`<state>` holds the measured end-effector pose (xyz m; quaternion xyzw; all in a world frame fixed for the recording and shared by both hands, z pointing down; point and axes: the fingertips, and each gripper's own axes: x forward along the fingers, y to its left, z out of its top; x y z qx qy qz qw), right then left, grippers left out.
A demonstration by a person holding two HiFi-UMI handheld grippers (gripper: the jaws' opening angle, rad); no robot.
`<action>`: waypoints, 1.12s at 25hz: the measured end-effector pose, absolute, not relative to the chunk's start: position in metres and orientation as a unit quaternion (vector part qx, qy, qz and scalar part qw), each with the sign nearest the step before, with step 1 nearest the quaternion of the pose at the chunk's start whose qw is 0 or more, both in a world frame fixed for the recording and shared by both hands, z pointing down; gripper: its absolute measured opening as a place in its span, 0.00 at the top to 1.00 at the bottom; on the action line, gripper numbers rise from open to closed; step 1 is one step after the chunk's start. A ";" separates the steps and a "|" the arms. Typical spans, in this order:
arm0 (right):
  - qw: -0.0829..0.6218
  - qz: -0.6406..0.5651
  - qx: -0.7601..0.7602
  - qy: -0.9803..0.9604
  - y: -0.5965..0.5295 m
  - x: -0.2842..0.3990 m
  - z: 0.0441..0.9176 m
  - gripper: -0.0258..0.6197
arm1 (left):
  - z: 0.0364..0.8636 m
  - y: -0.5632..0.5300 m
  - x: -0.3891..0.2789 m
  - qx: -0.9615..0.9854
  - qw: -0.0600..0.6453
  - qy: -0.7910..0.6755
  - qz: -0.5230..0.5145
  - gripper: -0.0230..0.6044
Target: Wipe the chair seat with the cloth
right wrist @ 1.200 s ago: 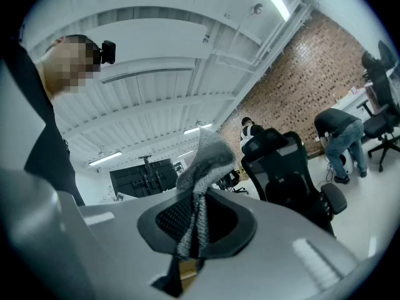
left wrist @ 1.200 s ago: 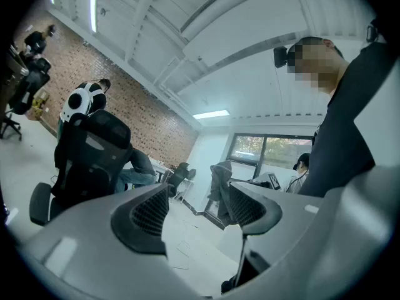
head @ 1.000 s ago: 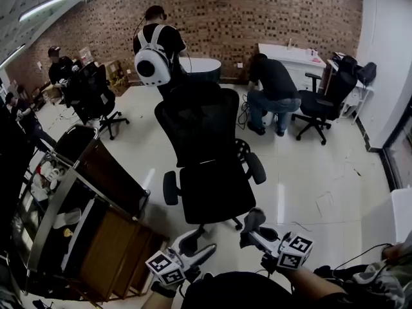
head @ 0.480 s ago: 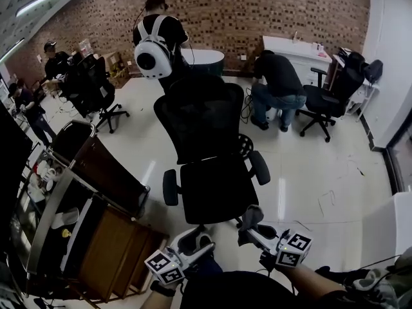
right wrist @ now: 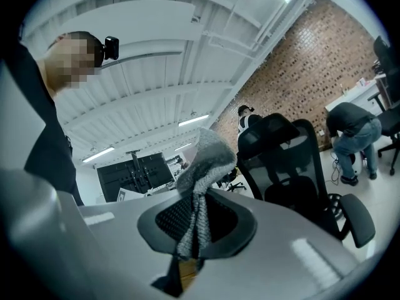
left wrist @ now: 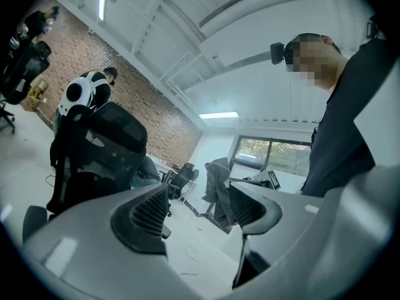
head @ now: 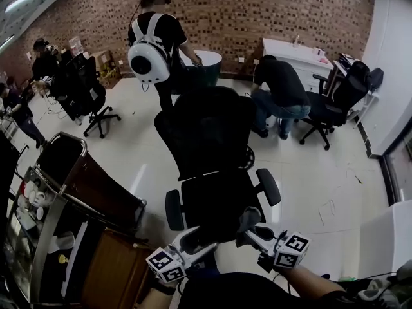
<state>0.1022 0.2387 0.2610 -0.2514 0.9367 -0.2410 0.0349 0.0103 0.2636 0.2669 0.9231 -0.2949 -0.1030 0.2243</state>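
Observation:
A black mesh office chair (head: 209, 131) stands in the middle of the head view, its seat (head: 215, 195) facing me. Both grippers hover low at the seat's front edge, tilted upward. My right gripper (head: 250, 219) is shut on a grey cloth (right wrist: 206, 158), which sticks up in a bunch from between its pads (right wrist: 164, 220). My left gripper (head: 192, 237) is open, with nothing between its ribbed pads (left wrist: 150, 212). The chair's backrest (right wrist: 284, 145) shows in the right gripper view, and the chair (left wrist: 103, 149) also appears at the left of the left gripper view.
A wooden cabinet with a metal-framed cart (head: 84, 192) stands close on the left. A person with a white backpack (head: 149, 56) stands behind the chair, and another person (head: 280, 85) bends down at the back right. More office chairs (head: 328, 108) stand along the walls.
The chair seat has drawn nearer in the head view, and both grippers now sit right at its front edge. The right gripper still holds the cloth.

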 end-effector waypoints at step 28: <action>-0.080 -0.250 -0.188 0.946 0.026 -0.031 0.371 0.91 | 0.363 0.072 -0.100 0.883 0.306 -0.348 -0.074 0.44</action>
